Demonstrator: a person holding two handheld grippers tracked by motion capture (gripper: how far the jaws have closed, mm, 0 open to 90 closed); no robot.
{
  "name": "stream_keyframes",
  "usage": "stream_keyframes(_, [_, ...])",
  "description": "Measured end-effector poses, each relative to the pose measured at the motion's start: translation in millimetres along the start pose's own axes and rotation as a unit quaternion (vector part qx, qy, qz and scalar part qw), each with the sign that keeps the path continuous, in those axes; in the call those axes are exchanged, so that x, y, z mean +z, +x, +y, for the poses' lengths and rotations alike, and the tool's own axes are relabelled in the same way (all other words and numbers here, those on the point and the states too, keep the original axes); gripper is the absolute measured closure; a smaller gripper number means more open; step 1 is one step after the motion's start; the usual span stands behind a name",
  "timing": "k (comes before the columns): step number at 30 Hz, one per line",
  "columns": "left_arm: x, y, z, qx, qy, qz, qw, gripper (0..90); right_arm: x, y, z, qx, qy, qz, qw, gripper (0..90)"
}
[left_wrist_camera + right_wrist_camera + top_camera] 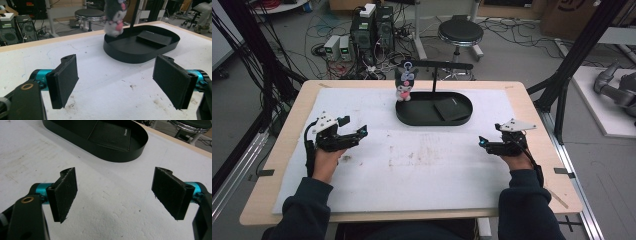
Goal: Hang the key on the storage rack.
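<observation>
The left gripper [362, 132] and the right gripper [482, 142] rest low over the white mat [422, 165] of the bench, well apart, each with its jaws wide apart and nothing between them. This looks like a ready pose. The plush toy [404, 82] hangs from the stand's bar [447, 65], above the left end of the black oval tray [412, 120], probably so it can be taken easily. A black wallet [111, 136] lies flat inside the tray.

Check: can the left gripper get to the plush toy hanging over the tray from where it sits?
Probably yes. The left gripper is open, holds nothing, and only bare white mat lies between it and the plush toy. The toy hangs at the tray's near left end.
</observation>
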State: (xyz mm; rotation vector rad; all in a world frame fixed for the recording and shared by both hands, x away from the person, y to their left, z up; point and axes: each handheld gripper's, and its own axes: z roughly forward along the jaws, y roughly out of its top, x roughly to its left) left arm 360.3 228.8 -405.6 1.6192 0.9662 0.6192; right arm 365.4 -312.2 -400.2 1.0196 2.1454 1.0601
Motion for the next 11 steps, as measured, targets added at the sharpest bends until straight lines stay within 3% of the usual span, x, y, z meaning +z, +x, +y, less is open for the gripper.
stream_keyframes(11, [-1.1, 5.9, -1.2, -0.012, 0.005, 0.009, 0.9999, 20.1, 0.3, -1.8, -0.7, 0.004, 0.0, 0.001, 1.0, 21.0])
